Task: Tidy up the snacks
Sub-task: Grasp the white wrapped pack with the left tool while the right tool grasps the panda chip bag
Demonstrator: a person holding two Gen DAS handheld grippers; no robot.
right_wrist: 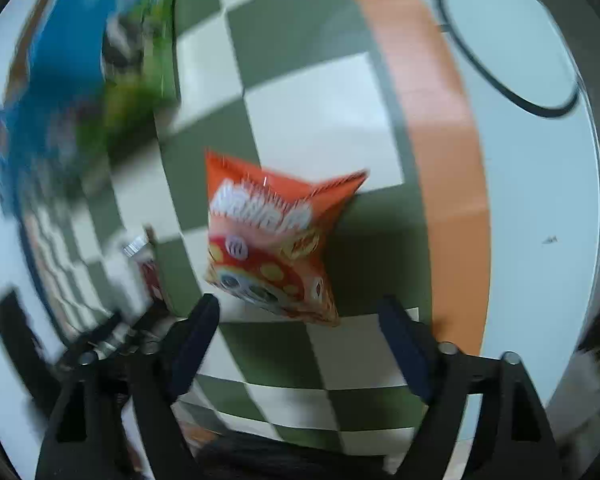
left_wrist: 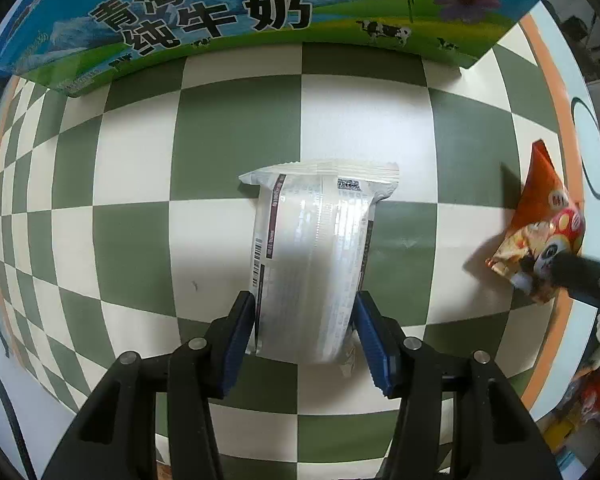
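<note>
The left gripper point(left_wrist: 304, 320) is clamping a white snack packet point(left_wrist: 314, 256), its long axis pointing ahead toward the milk carton box point(left_wrist: 260, 12). The right gripper point(right_wrist: 300, 320), jaws apart, is facing the orange snack bag point(right_wrist: 276, 240) lying directly ahead on the checkered tablecloth point(right_wrist: 312, 96).

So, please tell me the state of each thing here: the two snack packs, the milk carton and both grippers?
White snack pack: sealed, lying flat, between left fingers.
Orange snack bag: sealed, puffed, on the cloth.
Milk carton: standing on the cloth.
Left gripper: shut on the pack.
Right gripper: open.
</note>
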